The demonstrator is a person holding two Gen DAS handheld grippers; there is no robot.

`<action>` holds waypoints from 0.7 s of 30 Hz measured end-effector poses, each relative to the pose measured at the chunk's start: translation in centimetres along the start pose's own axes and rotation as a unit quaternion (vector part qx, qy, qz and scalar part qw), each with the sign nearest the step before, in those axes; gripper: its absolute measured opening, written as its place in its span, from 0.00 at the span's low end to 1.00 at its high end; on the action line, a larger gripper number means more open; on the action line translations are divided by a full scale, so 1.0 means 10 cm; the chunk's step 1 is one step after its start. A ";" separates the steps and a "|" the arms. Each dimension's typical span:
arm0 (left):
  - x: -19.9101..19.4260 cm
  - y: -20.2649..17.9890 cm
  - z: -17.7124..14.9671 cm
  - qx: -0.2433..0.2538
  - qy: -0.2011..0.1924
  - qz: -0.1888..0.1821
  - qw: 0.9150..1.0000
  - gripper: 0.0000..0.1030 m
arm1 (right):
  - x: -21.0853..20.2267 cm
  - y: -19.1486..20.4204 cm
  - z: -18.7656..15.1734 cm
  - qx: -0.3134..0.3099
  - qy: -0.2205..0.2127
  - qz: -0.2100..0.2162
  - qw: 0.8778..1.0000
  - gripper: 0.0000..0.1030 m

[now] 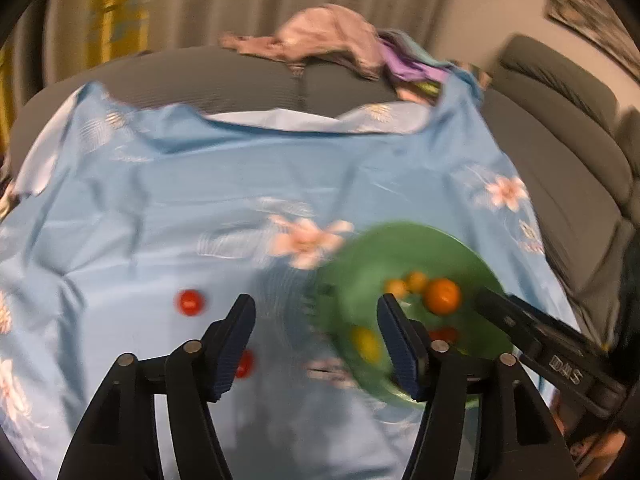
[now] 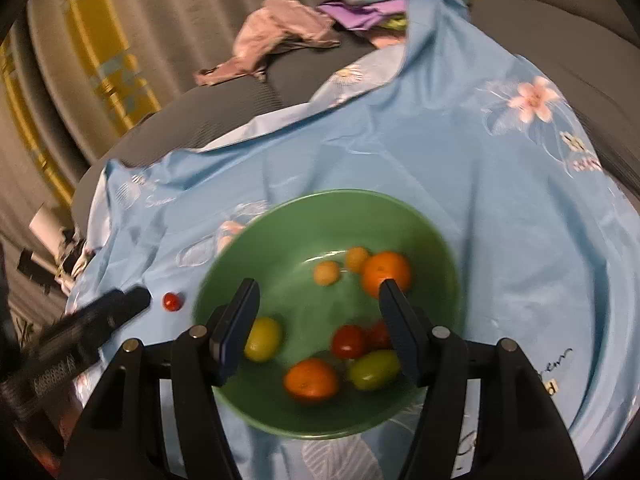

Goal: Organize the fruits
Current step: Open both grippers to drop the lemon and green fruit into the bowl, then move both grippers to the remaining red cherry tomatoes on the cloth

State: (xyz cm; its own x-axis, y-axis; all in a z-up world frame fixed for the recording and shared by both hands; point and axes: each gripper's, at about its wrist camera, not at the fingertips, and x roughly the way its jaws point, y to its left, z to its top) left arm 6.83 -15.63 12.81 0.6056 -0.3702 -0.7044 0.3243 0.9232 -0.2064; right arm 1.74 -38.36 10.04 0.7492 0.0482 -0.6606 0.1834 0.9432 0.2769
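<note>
Both grippers are released, nothing between the pads: left gripper (image 1: 316,344) hangs over the blue floral cloth (image 1: 280,168) just left of the green bowl (image 1: 400,240), right gripper (image 2: 316,328) sits over the bowl's near side. My read of the step in hand: fetch the loose red tomatoes still out on the cloth. Two show in the left wrist view, one (image 1: 190,302) well left of the bowl, one (image 1: 245,363) nearer the bowl and half hidden behind the left finger. I'd take the half-hidden one first, centre it between the pads, come down steep, close gently; it's small and round, so it will likely roll on the slack cloth if nudged by one pad first. Keep the right gripper clear of the bowl rim so it doesn't shove the bowl. View differences: the right wrist view shows the bowl's full contents, a large orange fruit (image 2: 386,272), two small yellow-orange ones behind it, a second orange fruit (image 2: 311,378) at the near side, red tomatoes (image 2: 350,341), a yellow one (image 2: 263,338) and a green one (image 2: 374,369), while the left view is blurred and its right finger covers part of the bowl. The right view shows only one loose tomato, left of the bowl; the second appears in the left view alone.
</note>
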 end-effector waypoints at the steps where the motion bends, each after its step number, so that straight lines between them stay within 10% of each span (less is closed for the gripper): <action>1: 0.00 0.11 0.02 -0.011 0.000 0.008 1.000 0.62 | -0.01 0.07 0.00 -0.010 -0.003 0.010 1.000 0.61; 9: 0.31 0.81 -0.07 -0.079 0.043 0.031 0.995 0.62 | -0.14 0.79 -0.16 -0.117 0.004 0.183 0.976 0.58; 21: 0.90 1.32 -0.15 -0.131 0.111 0.004 0.985 0.43 | 0.78 1.55 -0.62 -0.237 0.115 0.100 0.960 0.41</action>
State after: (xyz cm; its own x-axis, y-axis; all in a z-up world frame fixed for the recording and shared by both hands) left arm 15.45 -6.66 2.76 0.4236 -0.3570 -0.8325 0.1036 0.9321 -0.3470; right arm 6.50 -21.33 4.85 0.5694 0.2643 -0.7784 -0.3002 0.9484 0.1024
